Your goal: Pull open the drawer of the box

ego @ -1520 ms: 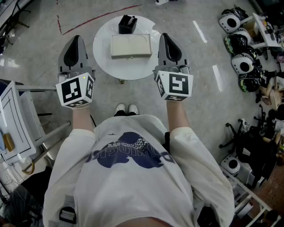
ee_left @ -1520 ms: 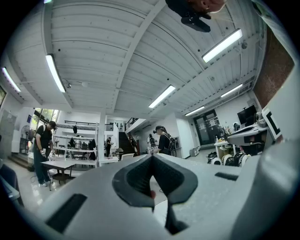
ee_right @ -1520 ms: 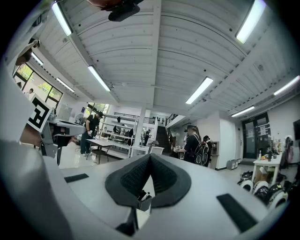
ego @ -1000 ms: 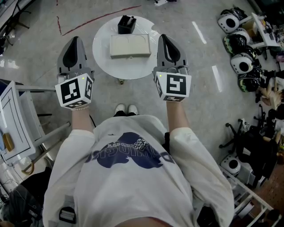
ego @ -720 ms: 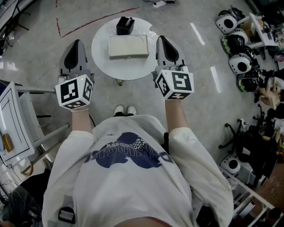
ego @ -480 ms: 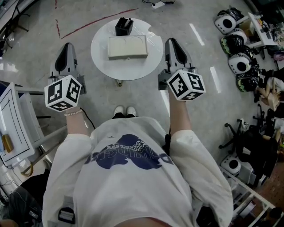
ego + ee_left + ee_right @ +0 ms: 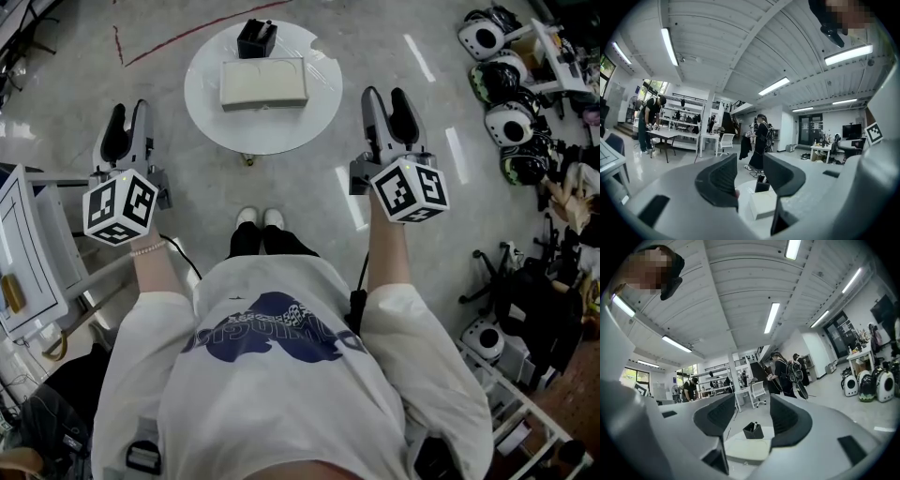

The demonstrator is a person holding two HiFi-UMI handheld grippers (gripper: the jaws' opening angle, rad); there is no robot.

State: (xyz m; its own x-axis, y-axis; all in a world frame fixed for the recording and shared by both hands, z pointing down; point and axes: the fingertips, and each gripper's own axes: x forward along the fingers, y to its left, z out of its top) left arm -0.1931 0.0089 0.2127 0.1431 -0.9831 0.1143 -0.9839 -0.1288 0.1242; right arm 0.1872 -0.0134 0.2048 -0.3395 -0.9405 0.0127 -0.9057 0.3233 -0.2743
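My left gripper (image 7: 129, 112) hangs off the left side of the round white table (image 7: 319, 117), and my right gripper (image 7: 386, 98) hangs off its right edge. Both are well apart from the box (image 7: 263, 84). Both pairs of jaws have just been opening and now stand wide with nothing between them. Through each gap I see only the table and box beyond. The box lies flat near the middle of the table, with a black holder (image 7: 256, 39) just beyond it. Its drawer looks pushed in, though from above I cannot make out the front clearly.
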